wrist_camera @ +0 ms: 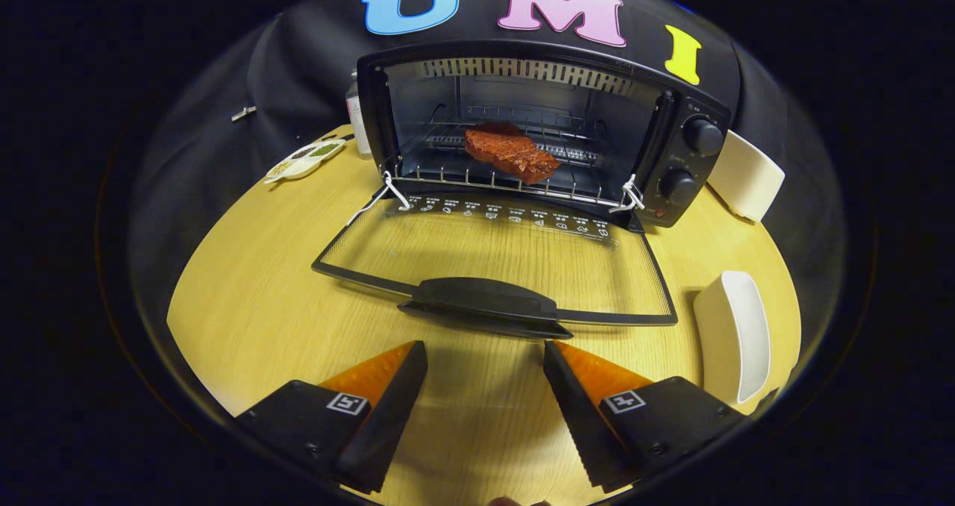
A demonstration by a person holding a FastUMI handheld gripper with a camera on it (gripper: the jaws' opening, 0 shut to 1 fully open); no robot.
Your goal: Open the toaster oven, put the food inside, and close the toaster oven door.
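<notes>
A black toaster oven (686, 155) stands at the back of the round wooden table (254, 304). Its glass door (500, 256) is folded flat down toward me, with the dark handle (485, 301) at its near edge. On the wire rack (477, 181) inside lies a reddish-brown slab of food (511, 151). My gripper (485, 357) is open just short of the handle, with nothing between its fingers. The handle sits just ahead of the fingertips.
A white dish (735, 334) lies right of the door, and another white container (746, 174) stands beside the oven's right side. Left of the oven are a small divided dish (306, 159) with seasonings and a bottle (358, 122).
</notes>
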